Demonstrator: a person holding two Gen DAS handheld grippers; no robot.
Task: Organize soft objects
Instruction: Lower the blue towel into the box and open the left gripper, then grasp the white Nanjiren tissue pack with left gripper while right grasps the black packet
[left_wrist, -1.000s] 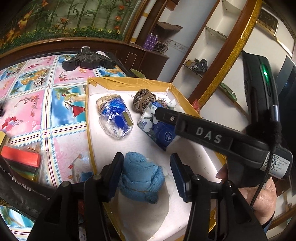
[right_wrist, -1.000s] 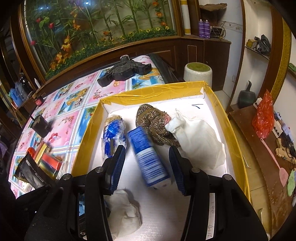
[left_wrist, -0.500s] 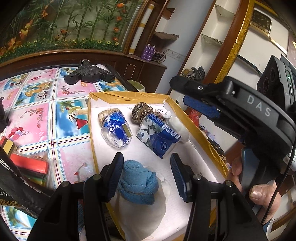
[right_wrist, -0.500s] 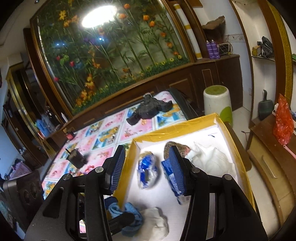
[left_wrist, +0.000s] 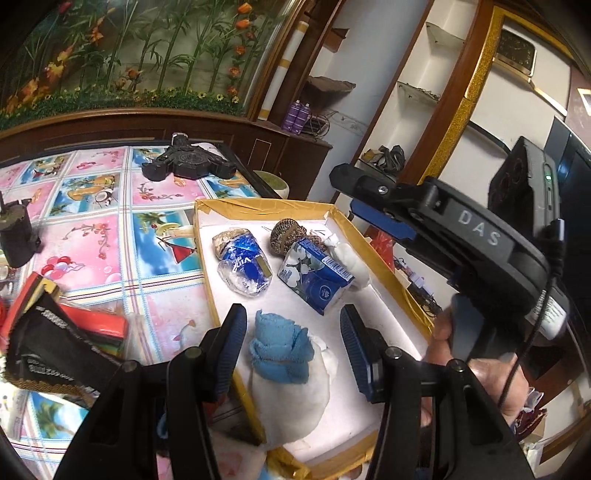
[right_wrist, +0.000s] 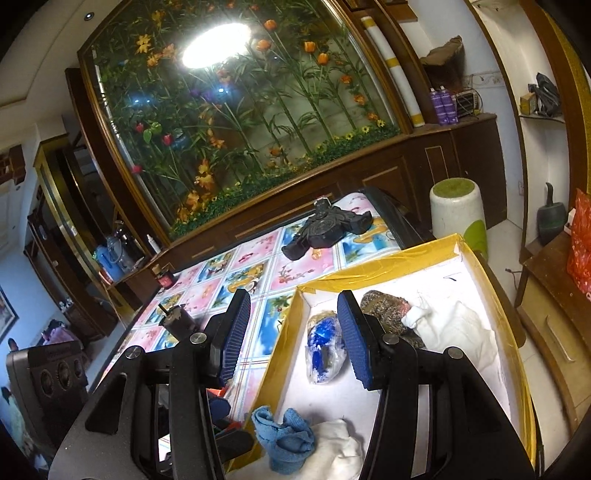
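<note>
A: Where is the blue cloth (left_wrist: 282, 349) found relative to the left gripper (left_wrist: 291, 349)?

B: It is seen bundled between the 2 fingers, at the near end of the yellow-rimmed box (left_wrist: 384, 254), resting on a white cloth (left_wrist: 295, 402). The jaws are held apart; a gap is seen on each side, wider on the right, so nothing is clamped. In the right wrist view the bundle (right_wrist: 284, 439) is seen at the box's near left corner.

A: And its long axis?

B: It is judged to run roughly along the gripper's pointing line, away from the camera, so a closing would be made across the narrow width.

A: Which hand is nearer?

B: The left. The right gripper (left_wrist: 376, 206) is seen raised over the far right side of the box, its jaws also apart with nothing between them, well clear of the bundle.

A: What else is noted in the box?

B: A clear bag with a blue pack (left_wrist: 243, 266), a blue tissue pack (left_wrist: 317, 278), a brown scourer-like ball (left_wrist: 286, 236) and another white cloth (right_wrist: 454, 334) are laid at the far end, well apart from the bundle.

A: Is anything judged to stand in the way?

B: The white cloth beneath could be pinched together with the blue one. The box's left wall lies just beside the left finger (left_wrist: 231, 347) and might be struck.
</note>
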